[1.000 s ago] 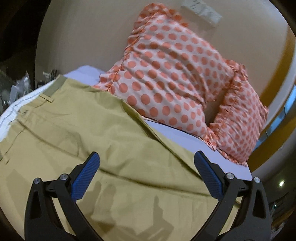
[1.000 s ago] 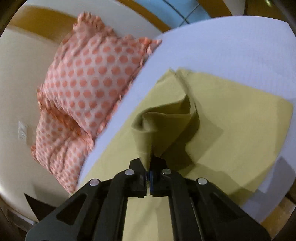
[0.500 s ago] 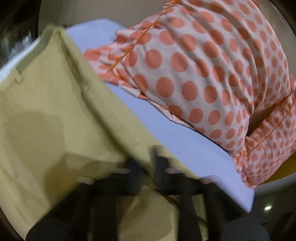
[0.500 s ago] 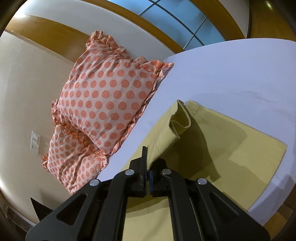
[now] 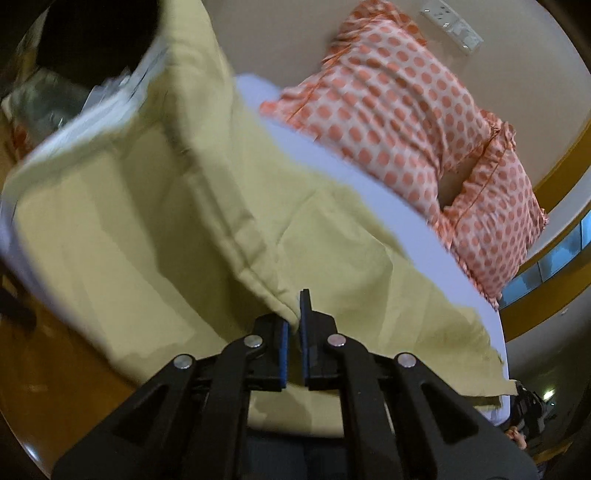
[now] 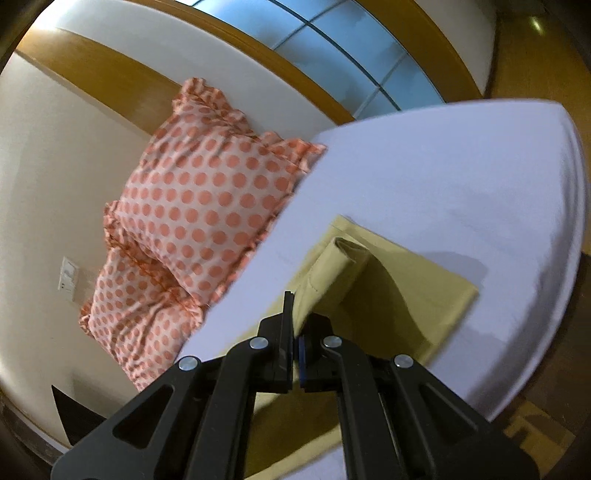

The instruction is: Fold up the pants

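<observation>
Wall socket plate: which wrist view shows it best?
The right wrist view: the wall socket plate sits whole on the cream wall, left of the polka-dot pillows. The left wrist view shows it only blurred near the top edge.

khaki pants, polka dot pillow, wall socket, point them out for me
khaki cotton pants (image 5: 155, 229): left wrist view, flat panel left of the raised seam.
orange polka-dot ruffled pillow (image 6: 218, 199): right wrist view, centre of its face.
white wall socket (image 6: 68, 278): right wrist view, plate middle.

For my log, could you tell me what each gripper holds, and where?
Both tongs, left and right, pinch the khaki cotton pants at a raised edge fold.
</observation>
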Available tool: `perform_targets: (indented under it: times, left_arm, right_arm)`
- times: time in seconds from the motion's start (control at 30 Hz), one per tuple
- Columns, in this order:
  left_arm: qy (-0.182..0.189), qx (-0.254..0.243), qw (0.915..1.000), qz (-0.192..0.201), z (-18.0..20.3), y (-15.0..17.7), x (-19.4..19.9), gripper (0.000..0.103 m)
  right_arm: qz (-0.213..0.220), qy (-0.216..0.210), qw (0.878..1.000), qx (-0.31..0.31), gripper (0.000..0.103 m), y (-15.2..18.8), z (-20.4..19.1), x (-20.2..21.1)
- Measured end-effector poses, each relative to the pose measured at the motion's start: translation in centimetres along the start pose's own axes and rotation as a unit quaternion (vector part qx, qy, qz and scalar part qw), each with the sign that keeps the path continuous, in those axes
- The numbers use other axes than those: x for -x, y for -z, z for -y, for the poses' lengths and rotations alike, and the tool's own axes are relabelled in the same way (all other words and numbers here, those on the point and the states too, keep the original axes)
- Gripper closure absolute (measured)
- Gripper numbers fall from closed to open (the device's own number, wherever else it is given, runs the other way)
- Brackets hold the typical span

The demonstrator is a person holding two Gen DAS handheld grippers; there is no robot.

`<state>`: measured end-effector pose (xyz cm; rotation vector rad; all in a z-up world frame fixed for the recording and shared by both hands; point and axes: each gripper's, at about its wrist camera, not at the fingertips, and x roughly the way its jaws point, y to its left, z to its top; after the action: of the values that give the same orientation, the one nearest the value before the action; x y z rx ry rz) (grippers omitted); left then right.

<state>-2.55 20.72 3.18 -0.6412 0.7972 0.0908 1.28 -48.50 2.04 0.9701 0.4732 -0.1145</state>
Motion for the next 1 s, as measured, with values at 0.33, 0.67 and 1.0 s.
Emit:
perform_targets:
  times: [0.33,0.67,1.0]
  left_arm:
    - [0.001,0.002,0.9993,0.037,-2.1,4.6,1.7,0.082]
    - [-0.042,0.039,0.9901,0.128,-5.3,4.9,6.1,0.062]
    - [-0.06,0.063,0.9859,0.143,-7.6,4.0,6.0,0.055]
  right_arm:
    - [0.046,0.074,0.996,0.034,0.034,0.9,1.7,3.5]
    - [0.058,0.109,0.989,0.079,0.036,2.5,2.7,2.0]
    - [0.074,0.051,0.986,0.142,0.096,3.9,2.4,0.8]
